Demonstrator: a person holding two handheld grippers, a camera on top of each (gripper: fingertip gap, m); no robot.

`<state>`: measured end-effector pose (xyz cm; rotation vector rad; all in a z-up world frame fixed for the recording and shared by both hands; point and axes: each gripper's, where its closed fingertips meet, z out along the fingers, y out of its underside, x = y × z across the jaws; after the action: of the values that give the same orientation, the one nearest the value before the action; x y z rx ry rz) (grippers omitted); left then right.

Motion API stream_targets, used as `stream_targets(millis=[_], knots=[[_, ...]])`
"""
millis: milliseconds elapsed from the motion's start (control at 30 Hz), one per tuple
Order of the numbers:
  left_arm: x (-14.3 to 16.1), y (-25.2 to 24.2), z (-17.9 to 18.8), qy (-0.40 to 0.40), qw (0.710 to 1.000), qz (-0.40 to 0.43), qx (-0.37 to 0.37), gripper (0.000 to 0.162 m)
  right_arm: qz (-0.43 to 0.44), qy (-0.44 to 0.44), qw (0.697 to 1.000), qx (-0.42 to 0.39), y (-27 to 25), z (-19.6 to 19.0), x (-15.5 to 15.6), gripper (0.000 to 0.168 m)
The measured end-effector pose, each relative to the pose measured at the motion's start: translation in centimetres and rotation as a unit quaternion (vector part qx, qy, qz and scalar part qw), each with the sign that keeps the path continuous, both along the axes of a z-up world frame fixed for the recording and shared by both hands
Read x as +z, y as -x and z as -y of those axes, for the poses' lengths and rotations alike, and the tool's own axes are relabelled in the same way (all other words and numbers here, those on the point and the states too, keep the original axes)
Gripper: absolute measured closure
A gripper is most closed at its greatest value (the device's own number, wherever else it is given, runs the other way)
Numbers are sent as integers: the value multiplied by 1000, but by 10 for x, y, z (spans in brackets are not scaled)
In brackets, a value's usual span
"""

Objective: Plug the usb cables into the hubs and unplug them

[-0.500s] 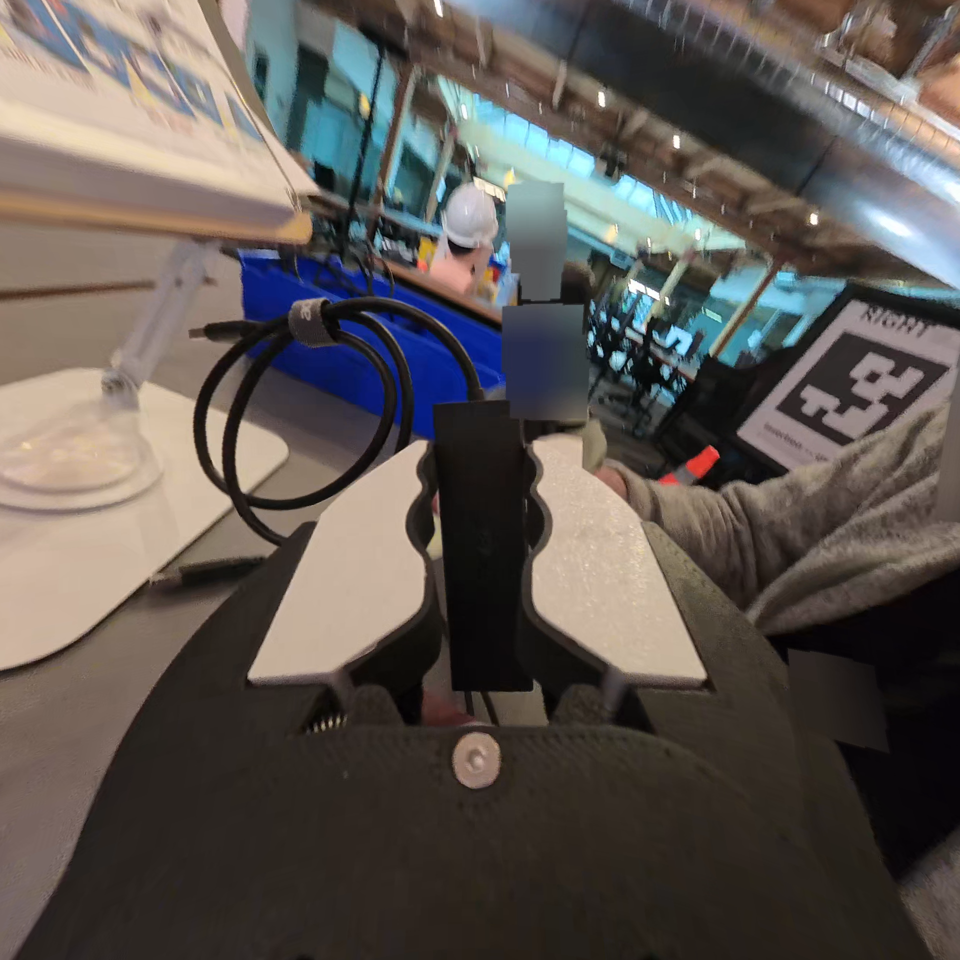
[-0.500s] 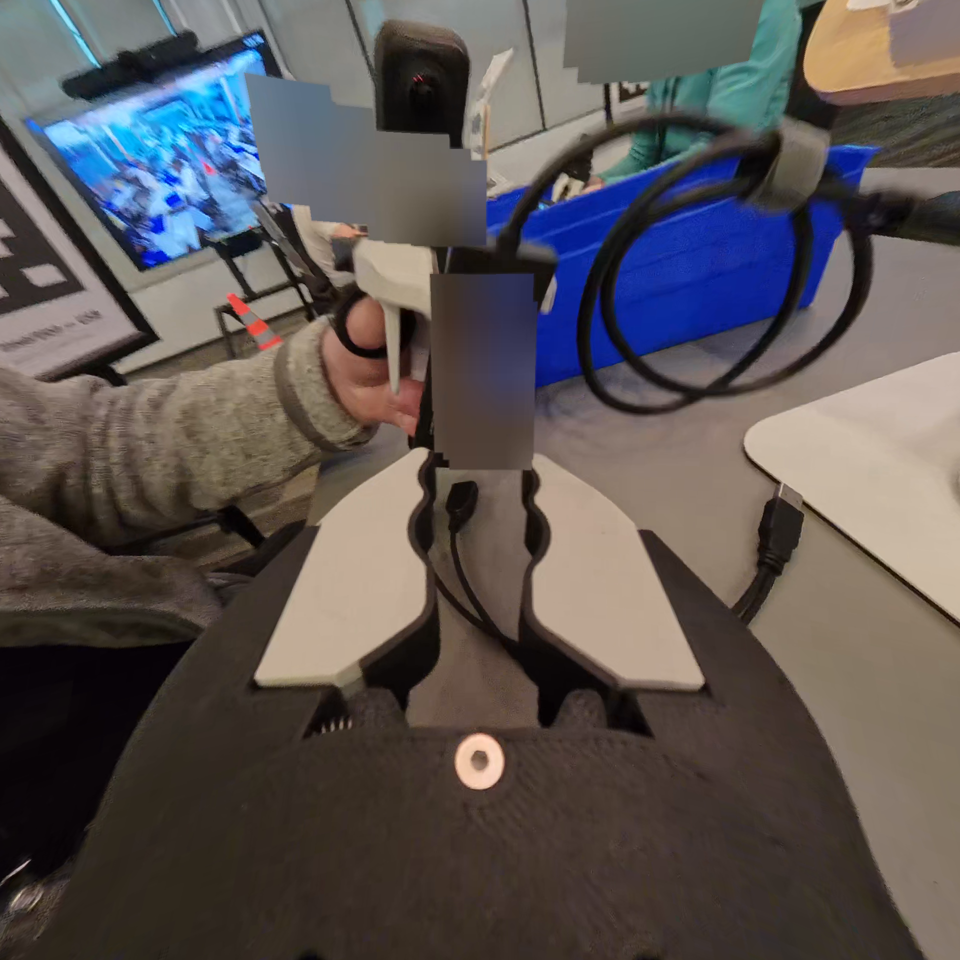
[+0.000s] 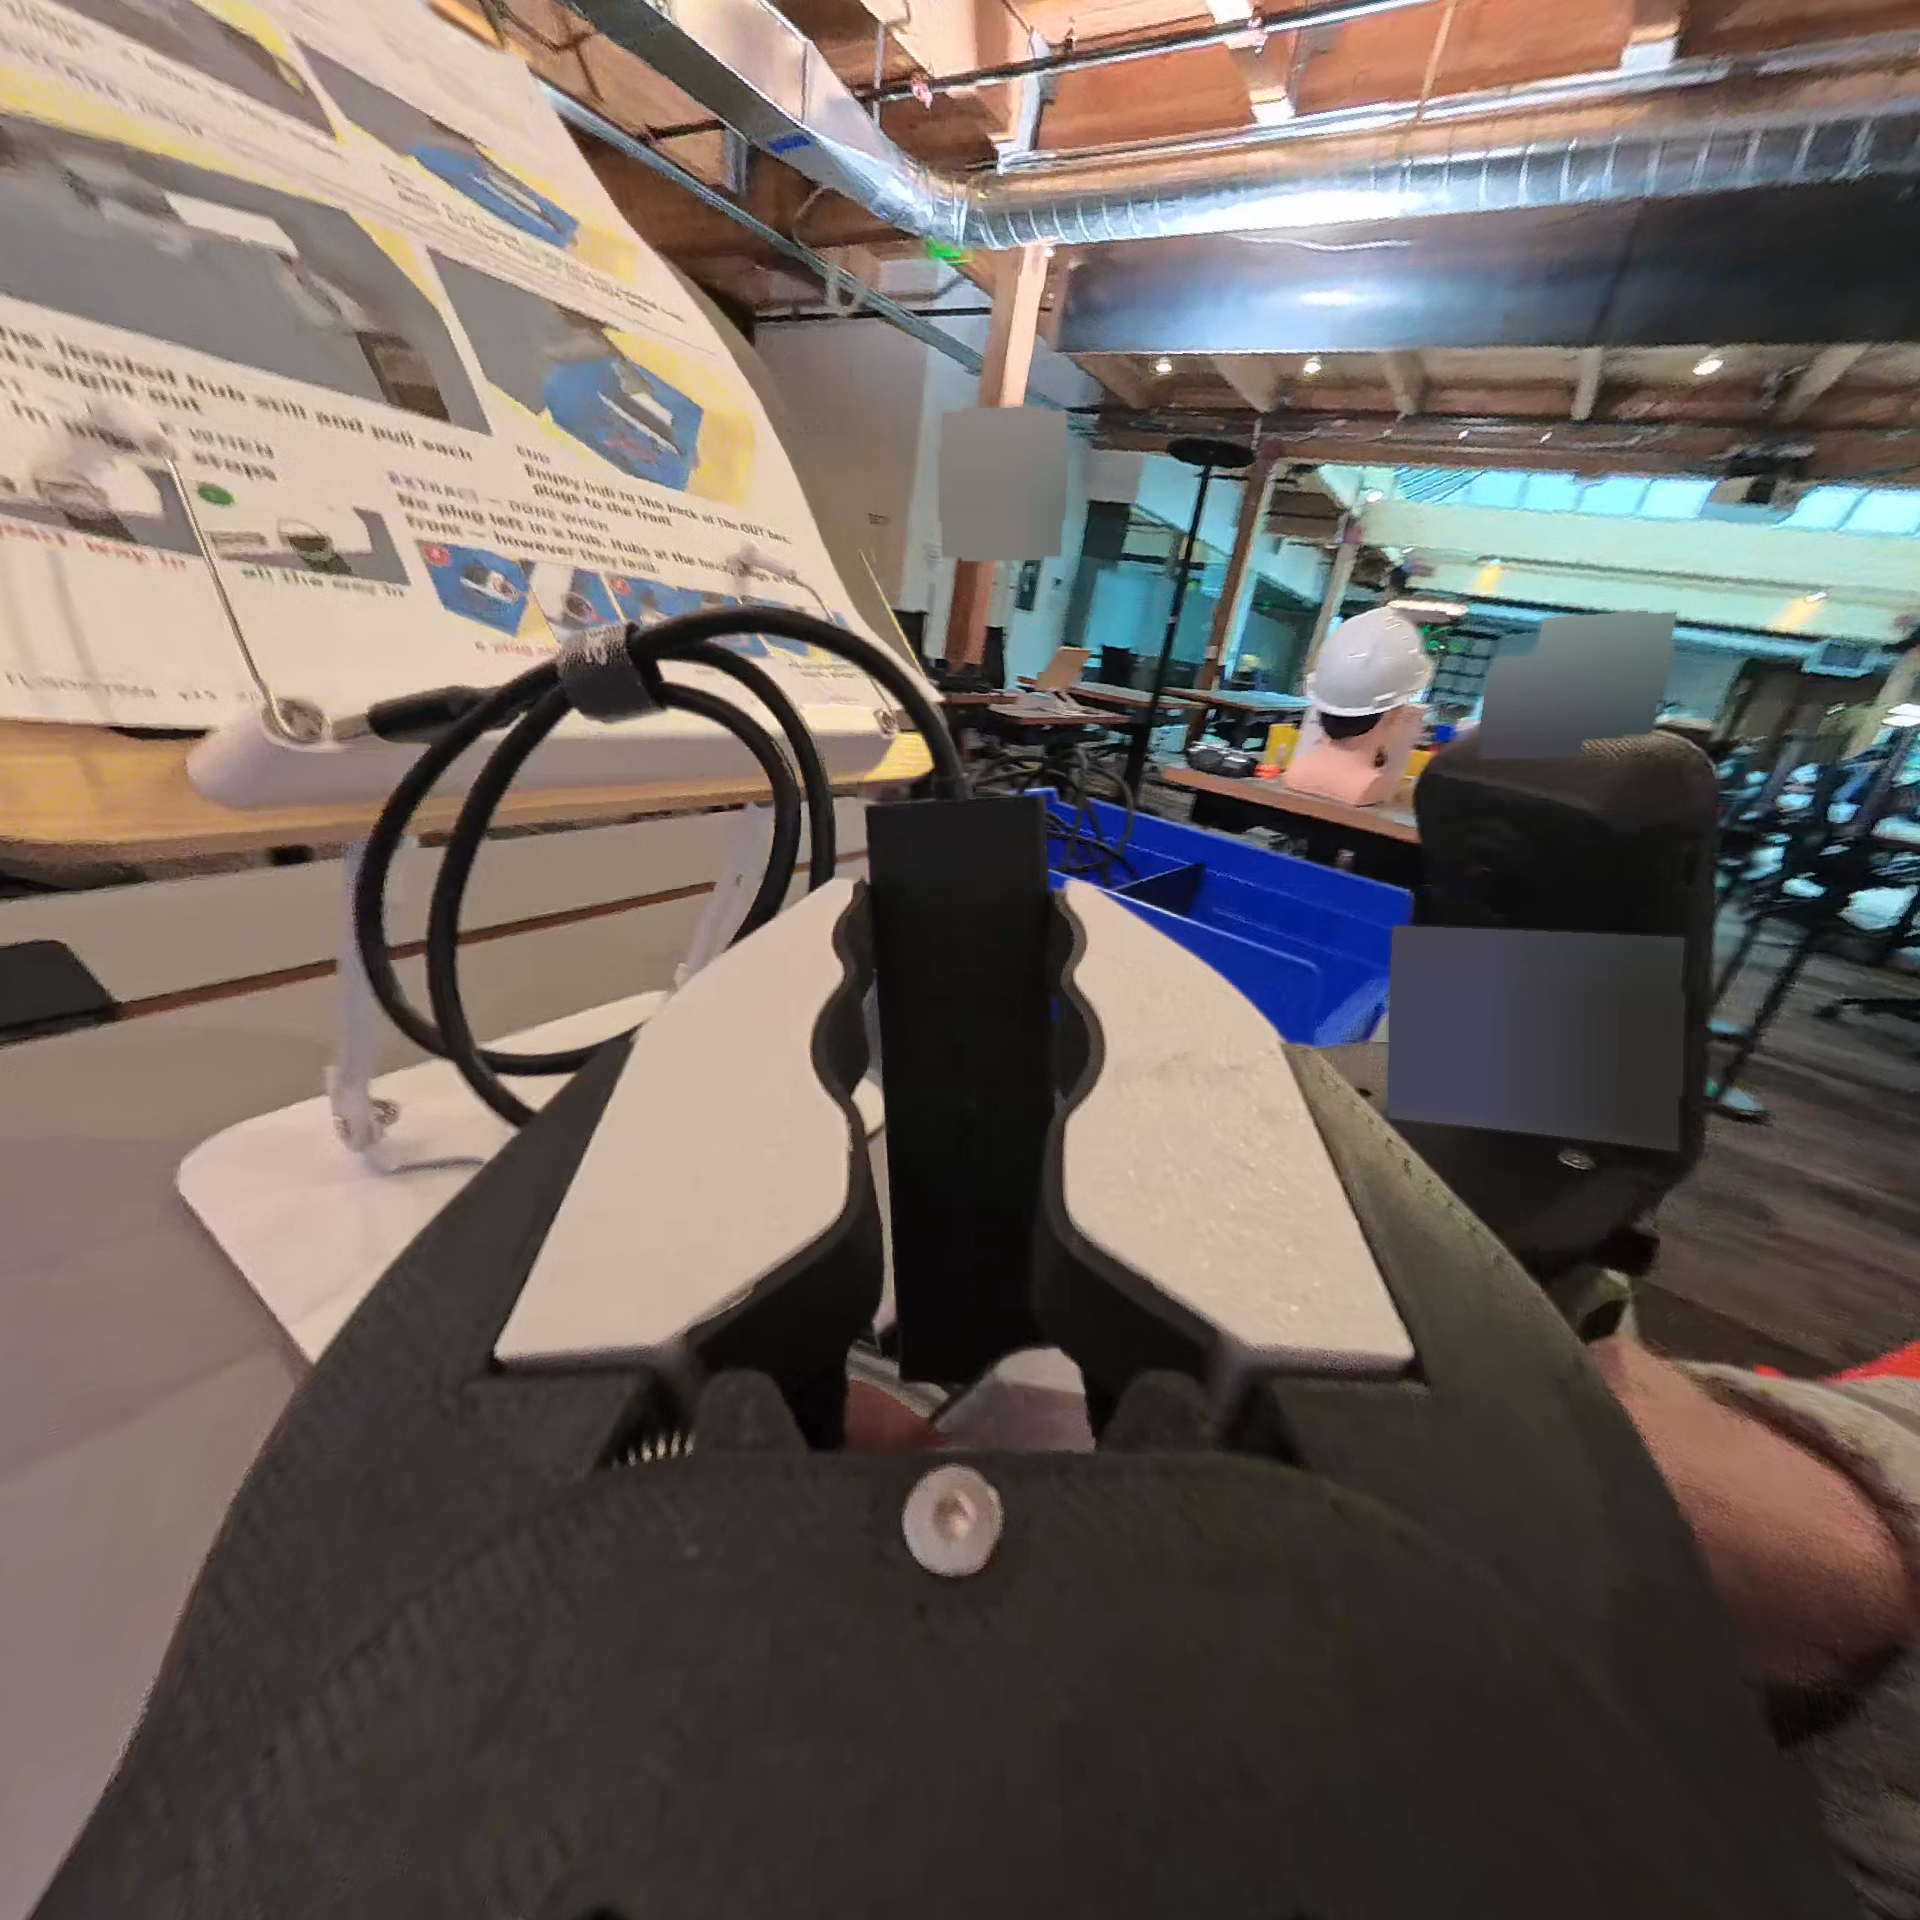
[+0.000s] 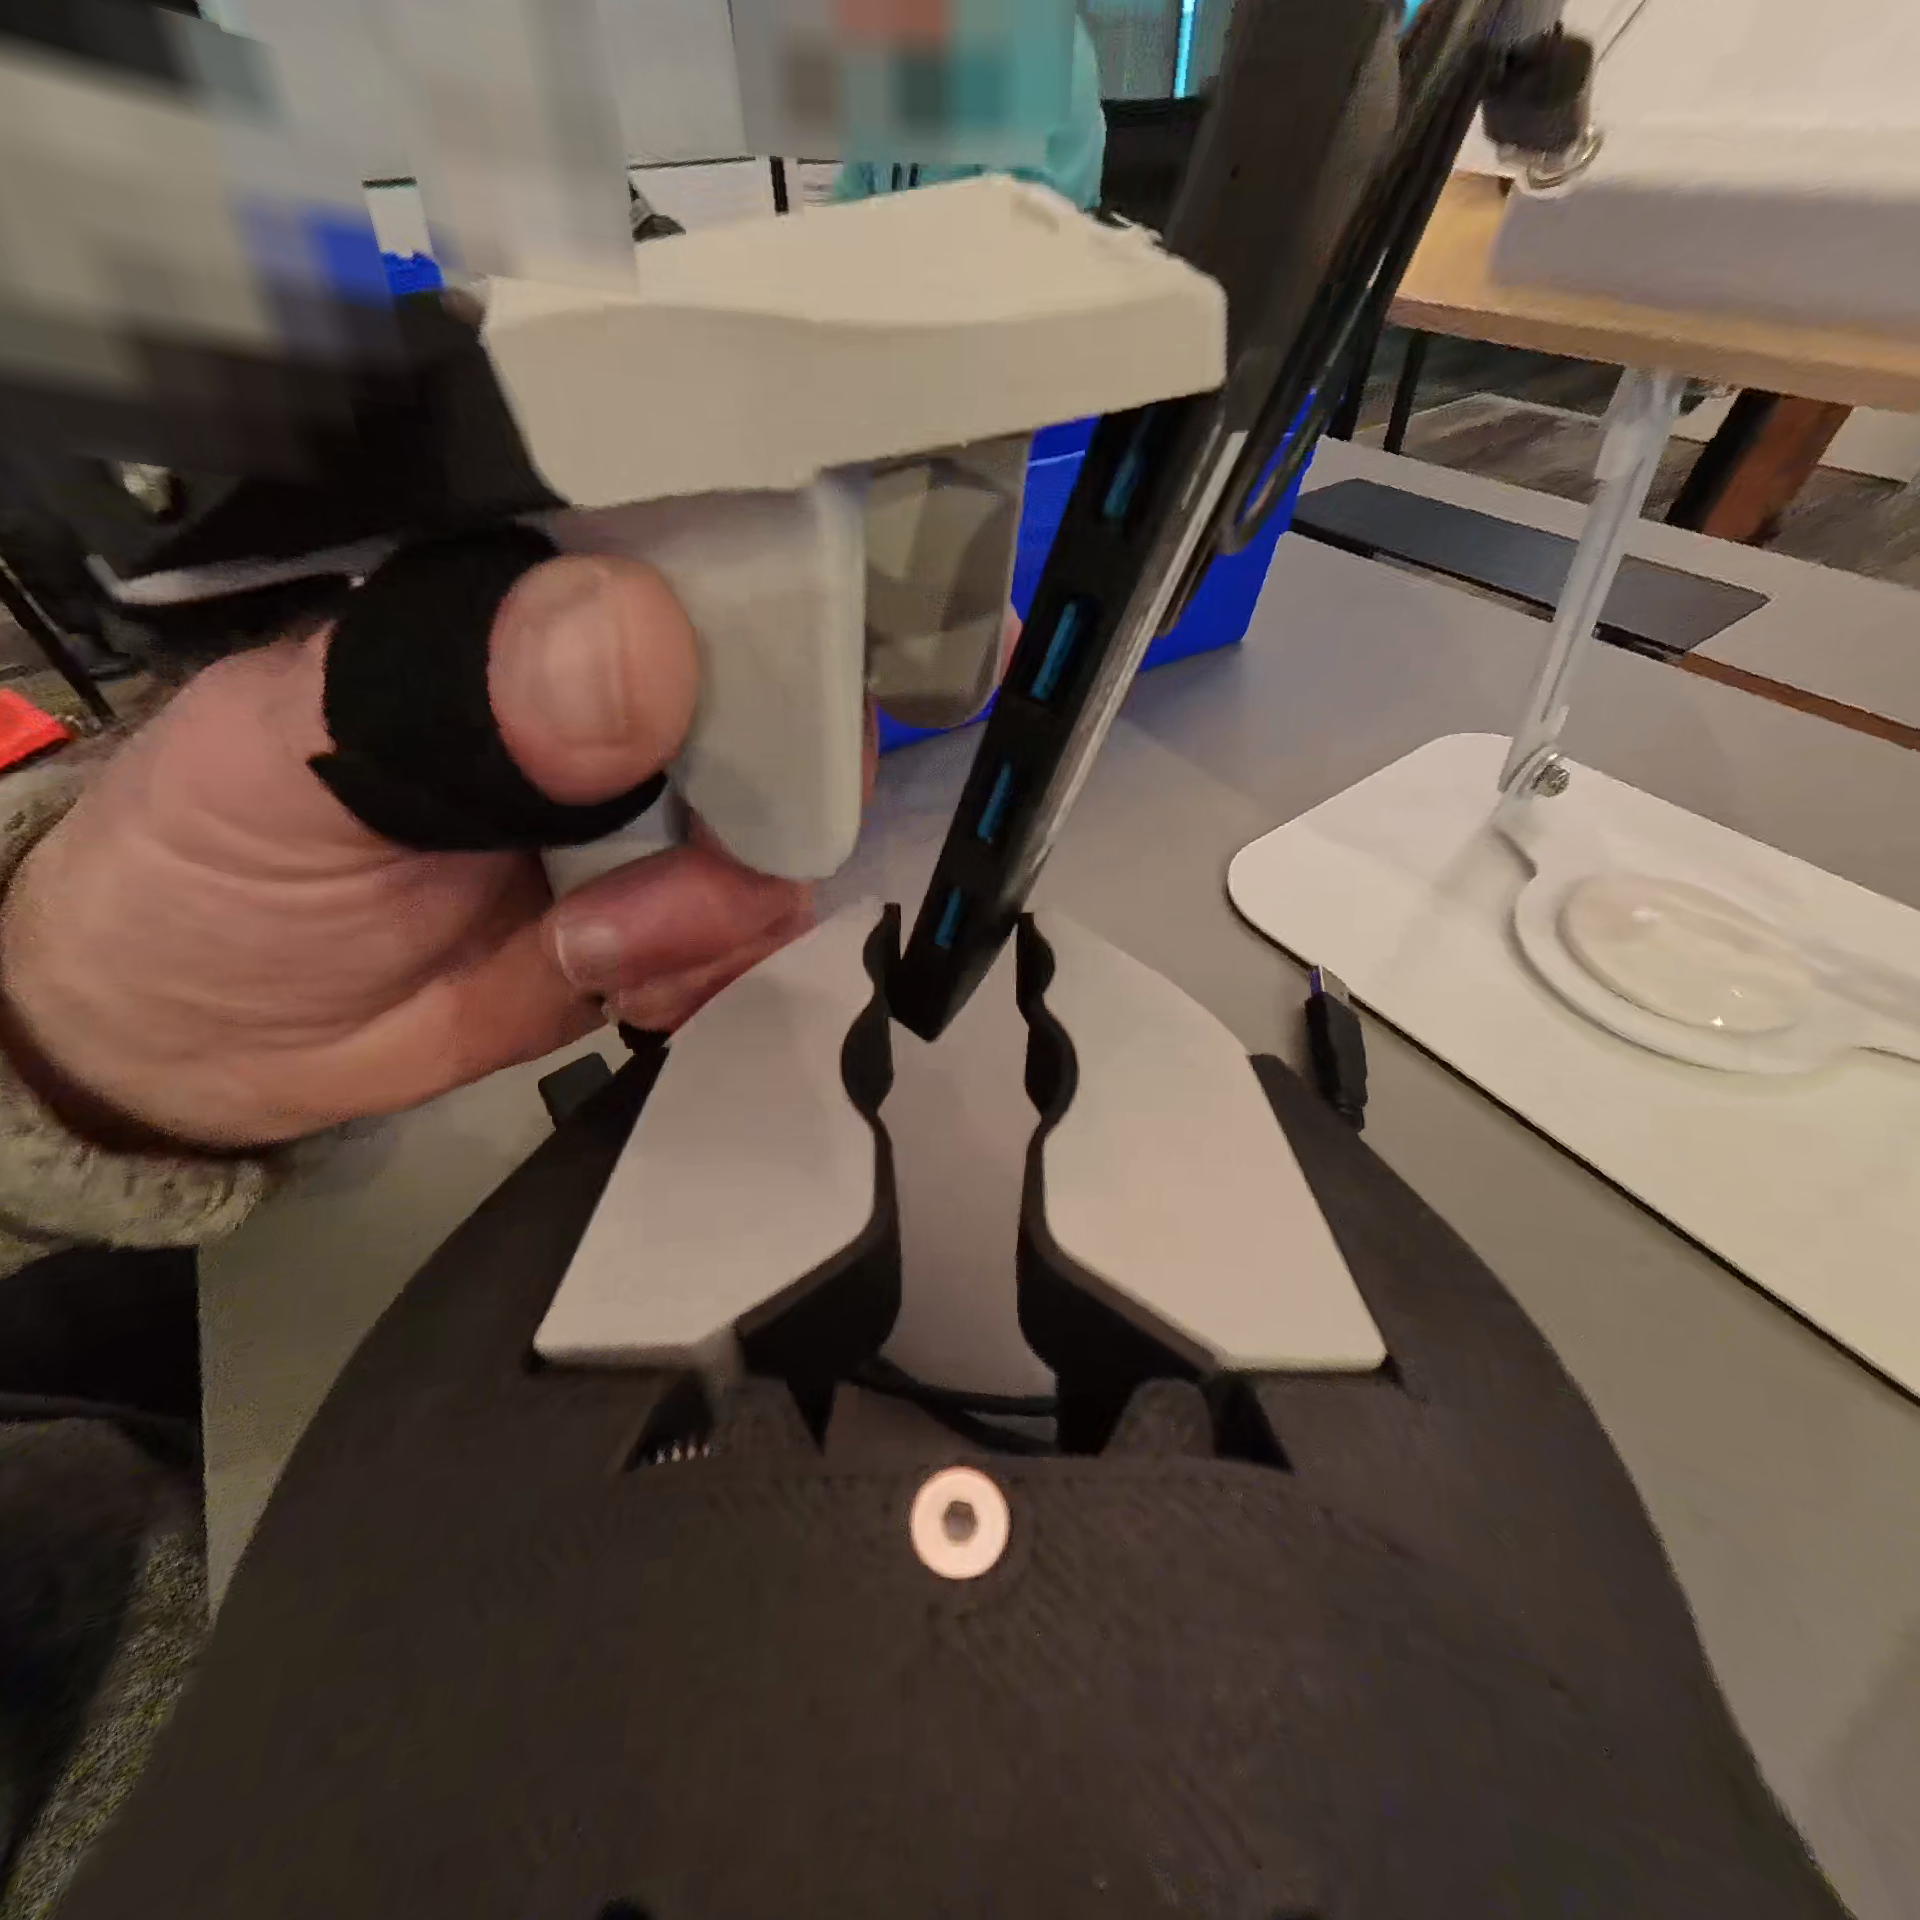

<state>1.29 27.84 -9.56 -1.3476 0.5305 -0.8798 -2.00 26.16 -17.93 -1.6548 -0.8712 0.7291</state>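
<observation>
My left gripper [image 3: 956,997] is clamped on the hub [image 3: 956,1091], a black bar standing upright between the white pads [image 3: 717,1143], both jaws pressed to its sides. The hub's own cable [image 3: 613,862] leaves the top end and hangs in a coil to the left, bound by a grey strap [image 3: 603,675], plug end pointing left. Behind the coil is a white stand [image 3: 301,1226] holding a printed sheet [image 3: 312,364]. A blue bin [image 3: 1226,935] sits past the hub on the grey table [image 3: 114,1195]. The right gripper's body shows dark at the right edge of my left view.

In the right view the hub [image 4: 1101,623] comes down at a slant from upper right, blue ports [image 4: 1060,634] facing left, its lower end dipping between the tips of my right gripper [image 4: 956,966]. The jaws there stand narrowly apart, a gap showing on the hub's right side (I cannot tell if the left tip touches it). A thin black cable [image 4: 966,1403] lies deep in the throat; whether it is pinched I cannot tell. The left hand [image 4: 343,852] grips its white handle [image 4: 790,675] just beside the hub. A loose plug [image 4: 1335,1049] lies on the table by the right pad, near the stand base [image 4: 1558,1091].
</observation>
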Motion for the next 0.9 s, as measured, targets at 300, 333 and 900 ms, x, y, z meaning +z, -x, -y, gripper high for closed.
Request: stream_targets(millis=[300, 333, 900], knots=[[10, 4, 10, -37, 999, -6, 18, 153, -22, 19, 998, 47, -15, 1, 6, 157], [10, 3, 11, -38, 999, -8, 15, 155, -13, 16, 998, 54, -17, 2, 6, 157], [-20, -20, 55, 59, 960, -40, -270, 148, 3, 33, 944, 329, -19, 53, 10, 157]])
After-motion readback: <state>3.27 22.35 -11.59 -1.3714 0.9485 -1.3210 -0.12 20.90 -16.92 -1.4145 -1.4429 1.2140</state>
